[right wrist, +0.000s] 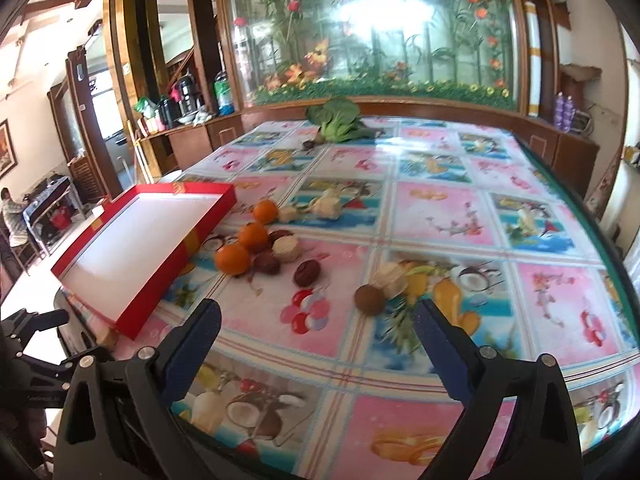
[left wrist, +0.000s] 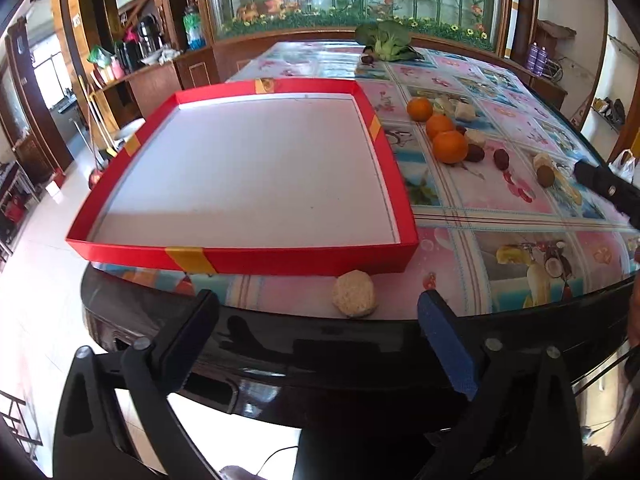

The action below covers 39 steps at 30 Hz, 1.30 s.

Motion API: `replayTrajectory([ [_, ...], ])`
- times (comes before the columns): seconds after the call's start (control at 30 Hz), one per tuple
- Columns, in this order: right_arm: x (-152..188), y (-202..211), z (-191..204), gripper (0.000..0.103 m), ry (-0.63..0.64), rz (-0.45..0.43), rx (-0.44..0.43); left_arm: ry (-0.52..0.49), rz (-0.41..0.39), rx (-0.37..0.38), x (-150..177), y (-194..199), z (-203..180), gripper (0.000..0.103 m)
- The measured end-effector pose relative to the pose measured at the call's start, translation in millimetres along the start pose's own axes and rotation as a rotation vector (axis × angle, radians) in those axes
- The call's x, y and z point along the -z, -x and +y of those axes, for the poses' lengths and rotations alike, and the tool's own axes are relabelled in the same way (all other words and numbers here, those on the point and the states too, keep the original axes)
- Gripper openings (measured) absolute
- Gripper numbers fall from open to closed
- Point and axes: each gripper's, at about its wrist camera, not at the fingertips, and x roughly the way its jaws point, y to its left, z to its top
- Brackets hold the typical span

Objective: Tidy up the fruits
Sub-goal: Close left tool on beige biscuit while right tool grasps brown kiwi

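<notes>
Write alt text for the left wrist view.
An empty red tray sits on a table with a flowery cloth, three oranges and other small fruits to its right. The open left gripper hovers near a pale round item at the table's edge.

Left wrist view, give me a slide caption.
Open left gripper before a pale round cake, empty red cardboard tray behind.

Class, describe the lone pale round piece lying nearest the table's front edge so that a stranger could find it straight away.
Start at the big red tray with the white floor on the patterned table. Just outside its near wall, by the table's glossy black edge, lies a pale, rough-textured round piece. Unlike the oranges and dark fruits clustered right of the tray, it sits alone.
</notes>
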Motion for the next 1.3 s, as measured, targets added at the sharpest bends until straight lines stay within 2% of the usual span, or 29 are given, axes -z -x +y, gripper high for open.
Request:
replayTrajectory([
  [0.07, 3, -8, 2, 0.080, -0.004, 0.032, -0.026, 0.004, 0.024, 0.027, -2, -5, -3, 0.084],
  [0.1, 4, -15, 2, 0.076, -0.012, 0.066, -0.044, 0.004, 0.024, 0.029, -2, -6, -4, 0.084],
  [0.17, 7, -23, -2, 0.065, -0.040, 0.103, -0.062, -0.001, 0.033, 0.044, -2, -8, -6, 0.077],
  [0.23, 9, -31, -8, 0.061, -0.087, 0.133, -0.089, -0.001, 0.036, 0.056, -2, -9, -6, 0.072],
  [0.27, 9, -34, -11, 0.059, -0.106, 0.145, -0.100, -0.001, 0.040, 0.073, -3, -8, -7, 0.069],
  [0.43, 9, -43, -15, 0.054, -0.140, 0.175, -0.103, -0.031, 0.050, 0.114, -4, -9, -15, 0.066],
  [0.6, 0, -33, -36, 0.052, -0.162, 0.120, -0.042, -0.044, 0.051, 0.137, -7, -11, -20, 0.061],
  [0.67, -2, -35, -46, 0.052, -0.171, 0.116, -0.010, -0.053, 0.050, 0.160, -8, -11, -24, 0.052],
  [0.73, -3, -41, -52, 0.052, -0.177, 0.131, 0.003, -0.067, 0.058, 0.216, -8, -9, -32, 0.046],
  [0.83, -4, -49, -56, 0.052, -0.191, 0.173, -0.012, -0.119, 0.062, 0.254, -7, -7, -53, 0.046],
  [0.93, -8, -54, -51, 0.050, -0.165, 0.175, -0.002, -0.153, 0.060, 0.296, -7, -7, -70, 0.046],
  [1.03, -9, -62, -47, 0.039, -0.144, 0.199, 0.025, -0.140, 0.049, 0.328, -12, -1, -69, 0.046],
  [1.07, -9, -64, -46, 0.036, -0.136, 0.205, 0.031, -0.146, 0.041, 0.333, -12, 4, -67, 0.046],
  [1.17, -10, -67, -48, 0.025, -0.150, 0.198, 0.020, -0.155, -0.001, 0.284, -12, 20, -54, 0.046],
  [1.3, -9, -66, -56, 0.025, -0.199, 0.190, -0.026, -0.143, -0.004, 0.227, -11, 28, -36, 0.046],
])
